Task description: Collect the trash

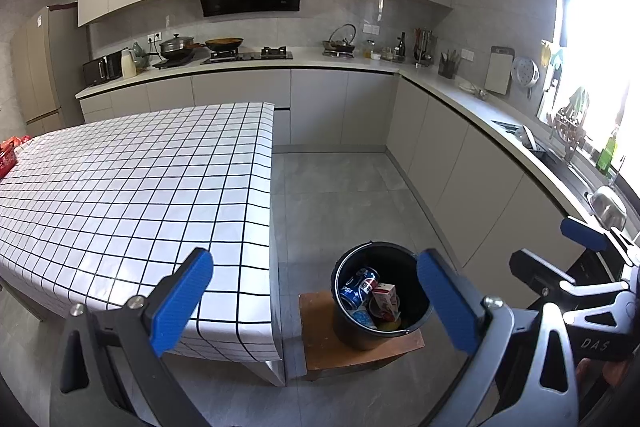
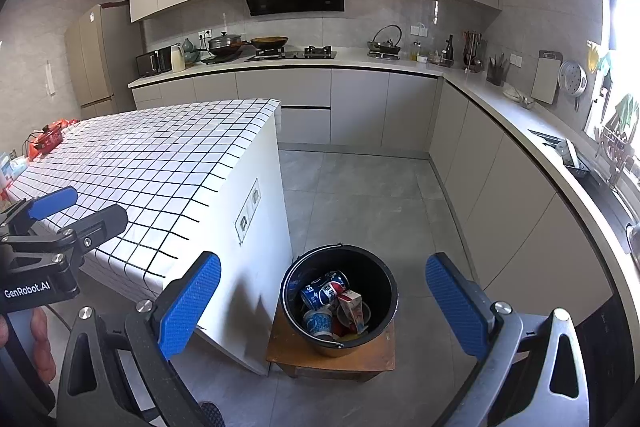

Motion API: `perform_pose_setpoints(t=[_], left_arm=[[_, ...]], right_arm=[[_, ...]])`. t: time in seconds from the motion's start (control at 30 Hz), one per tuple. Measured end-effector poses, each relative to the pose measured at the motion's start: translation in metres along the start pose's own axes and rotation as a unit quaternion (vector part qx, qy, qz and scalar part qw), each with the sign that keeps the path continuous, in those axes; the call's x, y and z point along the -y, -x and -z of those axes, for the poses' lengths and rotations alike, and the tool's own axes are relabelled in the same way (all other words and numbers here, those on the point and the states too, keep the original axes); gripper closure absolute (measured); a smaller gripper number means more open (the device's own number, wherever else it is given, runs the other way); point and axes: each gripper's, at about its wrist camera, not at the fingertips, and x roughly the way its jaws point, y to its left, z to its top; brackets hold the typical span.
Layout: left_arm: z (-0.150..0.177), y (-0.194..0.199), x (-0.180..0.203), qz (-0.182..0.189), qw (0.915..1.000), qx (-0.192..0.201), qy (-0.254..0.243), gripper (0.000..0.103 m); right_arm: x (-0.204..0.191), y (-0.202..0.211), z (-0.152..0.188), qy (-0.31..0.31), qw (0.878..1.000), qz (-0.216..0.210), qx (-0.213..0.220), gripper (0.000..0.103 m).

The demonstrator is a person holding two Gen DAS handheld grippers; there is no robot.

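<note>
Both grippers hung released, jaws spread wide and holding nothing. From the left gripper (image 1: pixel 314 301), the black bucket (image 1: pixel 352 331) sat at about four o'clock between its fingers, on a wooden stool (image 1: pixel 316 347) beside the checkered table (image 1: pixel 132 179). Inside lay a Pepsi can (image 1: pixel 359 287), a red carton (image 1: pixel 385 298) and a cup (image 2: pixel 318 321). From the right gripper (image 2: pixel 323 303), the bucket sat dead centre, below.

From my left wrist camera, I see my left gripper (image 1: pixel 314 301) spread wide with nothing between its blue pads (image 1: pixel 182 301). Below sits a black bucket (image 1: pixel 380 333) on a wooden stool (image 1: pixel 320 355), holding a Pepsi can (image 1: pixel 359 287) and a carton (image 1: pixel 385 301), beside the checked table (image 1: pixel 132 187).
</note>
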Motion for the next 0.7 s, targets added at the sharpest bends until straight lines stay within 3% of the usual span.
perform_pose_setpoints(t=[0.7], left_arm=[[-0.0031, -0.0039, -0.0007, 0.002, 1.0, 0.0, -0.002, 0.0]], right_arm=[[-0.0036, -0.0055, -0.0086, 0.005, 1.0, 0.0, 0.0, 0.0]])
